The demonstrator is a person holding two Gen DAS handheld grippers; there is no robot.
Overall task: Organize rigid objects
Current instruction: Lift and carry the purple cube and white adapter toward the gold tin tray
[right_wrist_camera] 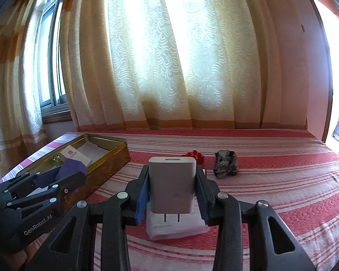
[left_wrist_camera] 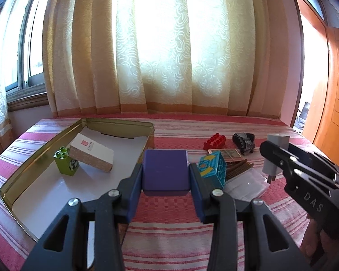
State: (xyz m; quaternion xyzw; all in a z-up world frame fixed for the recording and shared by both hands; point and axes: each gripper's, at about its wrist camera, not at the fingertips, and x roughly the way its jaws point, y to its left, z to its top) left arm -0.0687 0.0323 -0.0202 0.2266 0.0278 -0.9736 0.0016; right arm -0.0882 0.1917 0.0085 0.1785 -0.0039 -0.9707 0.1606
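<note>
Setting: a bed (right_wrist_camera: 271, 180) with a red and white striped cover, cream patterned curtains (left_wrist_camera: 169, 45) lit from behind.
Left tongs (left_wrist_camera: 165, 174): pinching a purple block (left_wrist_camera: 165, 171) between blue pads, held above the cover just beside the right wall of the tin.
Right tongs (right_wrist_camera: 172, 185): pinching a white plug charger (right_wrist_camera: 172, 185) by its sides, prongs pointing back toward the camera, raised over a clear plastic box (right_wrist_camera: 176, 225).
Tin: an open gold metal tin (left_wrist_camera: 22, 164) with a white floor, at the left of the bed.
Inside the tin: a green toy brick (left_wrist_camera: 65, 163) standing upright, and a white box with a red mark (left_wrist_camera: 91, 153) tilted, one end propped on the brick.
Loose on the cover, right of the tin: a blue and yellow toy block (left_wrist_camera: 212, 169), a red studded brick (left_wrist_camera: 215, 141), a dark grey crumpled-looking object (left_wrist_camera: 244, 142), a flat framed card (left_wrist_camera: 226, 153) and some thin brown sticks (left_wrist_camera: 236, 167), close together.
</note>
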